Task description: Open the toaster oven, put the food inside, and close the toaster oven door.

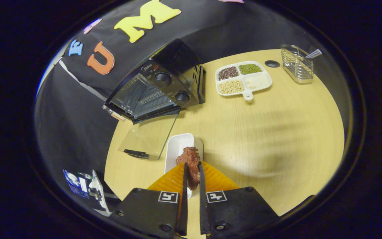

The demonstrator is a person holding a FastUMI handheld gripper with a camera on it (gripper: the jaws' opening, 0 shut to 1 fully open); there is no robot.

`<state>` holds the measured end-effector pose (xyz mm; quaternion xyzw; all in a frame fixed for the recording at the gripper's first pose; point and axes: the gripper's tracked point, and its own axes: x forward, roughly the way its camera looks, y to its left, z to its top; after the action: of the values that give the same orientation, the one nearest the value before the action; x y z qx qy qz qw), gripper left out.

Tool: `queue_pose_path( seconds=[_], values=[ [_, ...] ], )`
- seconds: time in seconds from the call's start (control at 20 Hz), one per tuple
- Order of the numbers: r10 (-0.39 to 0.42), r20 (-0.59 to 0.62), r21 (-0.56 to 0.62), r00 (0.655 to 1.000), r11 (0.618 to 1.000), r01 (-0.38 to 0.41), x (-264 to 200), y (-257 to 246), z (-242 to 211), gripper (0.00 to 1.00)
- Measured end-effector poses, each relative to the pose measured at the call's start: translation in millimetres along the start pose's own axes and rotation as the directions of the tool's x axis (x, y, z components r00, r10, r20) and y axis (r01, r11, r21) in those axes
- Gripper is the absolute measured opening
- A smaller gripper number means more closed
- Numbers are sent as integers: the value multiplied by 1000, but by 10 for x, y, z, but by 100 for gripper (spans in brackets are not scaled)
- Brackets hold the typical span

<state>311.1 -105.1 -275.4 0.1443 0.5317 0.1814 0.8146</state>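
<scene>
The claw (192,172) is pinched tight on the reddish-brown meat piece (191,162), held above the white rectangular dish (177,147), ready for the black toaster oven (158,88), glass door already down

The gripper (192,172) fingers, pinching the meat (191,162), hide its lower part and the white plate's (177,149) near end. At 1 o'clock, the wire basket's (297,64) contents are too small to tell.

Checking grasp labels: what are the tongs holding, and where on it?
The tongs are shut on the piece of meat, gripping its near end.
</scene>
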Motion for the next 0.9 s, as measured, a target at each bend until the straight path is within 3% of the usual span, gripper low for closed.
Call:
queue_pose_path(
  seconds=[0.1,0.5,0.9],
  values=[
    [-32,43,-1,999,999,32,-60,-30,69,16],
    [-17,129,-53,991,998,24,-396,206,92,12],
    [54,228,-223,972,975,-2,-771,1064,80,12]
  ],
)
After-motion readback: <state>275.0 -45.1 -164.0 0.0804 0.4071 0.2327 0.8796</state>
